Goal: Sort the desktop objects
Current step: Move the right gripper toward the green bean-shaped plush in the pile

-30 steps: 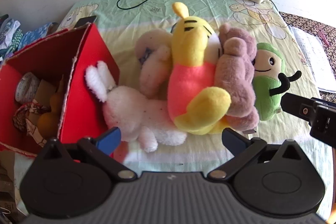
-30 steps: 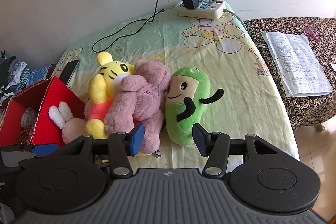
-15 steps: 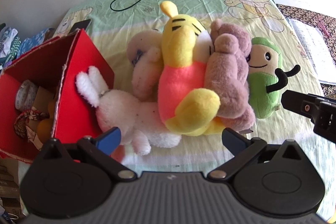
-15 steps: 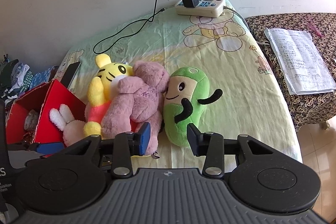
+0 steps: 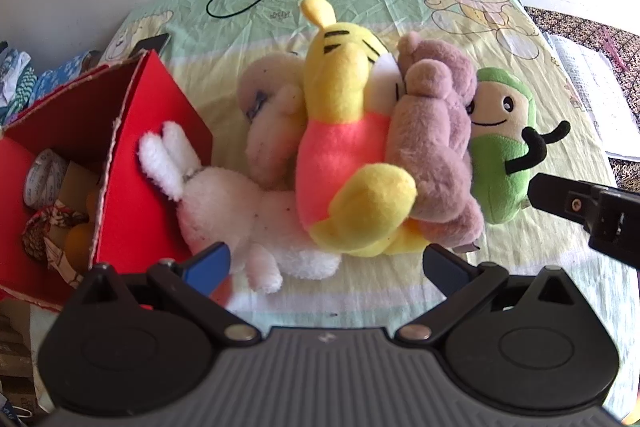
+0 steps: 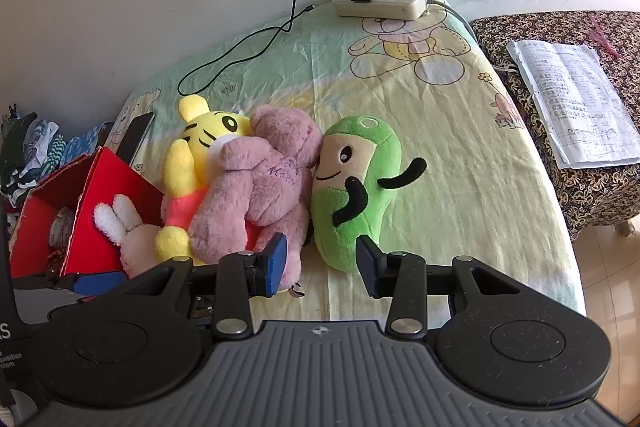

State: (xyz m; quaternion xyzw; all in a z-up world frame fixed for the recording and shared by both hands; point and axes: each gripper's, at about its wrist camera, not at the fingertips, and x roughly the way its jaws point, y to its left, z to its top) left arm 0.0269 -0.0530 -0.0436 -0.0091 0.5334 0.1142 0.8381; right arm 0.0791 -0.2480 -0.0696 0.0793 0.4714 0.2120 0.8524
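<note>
- We judged the green plush toy (image 6: pixel 352 187) to be light, soft and squashy, so it would give under pressure rather than slip; nothing about it looked fragile.
- It lay on the cartoon-print bedsheet (image 6: pixel 460 147), on its back with the face up, pressed against the mauve teddy bear (image 6: pixel 260 195) on one side and bare sheet on the other.
- Its long axis ran from near the right tongs (image 6: pixel 322 263) away toward the power strip (image 6: pixel 384 1), rounded head at the far end and base toward us.
- The right tongs stood partly apart with nothing between the pads, straddling the toy's near end without pressing it.
- We thought the narrow lower body the best place to pinch, across the width, clear of the thin black arms.
- The left tongs (image 5: pixel 324 263) were spread wide and empty above the white rabbit (image 5: pixel 240 215) and yellow tiger (image 5: pixel 348 147), beside the red box (image 5: pixel 152 131).
</note>
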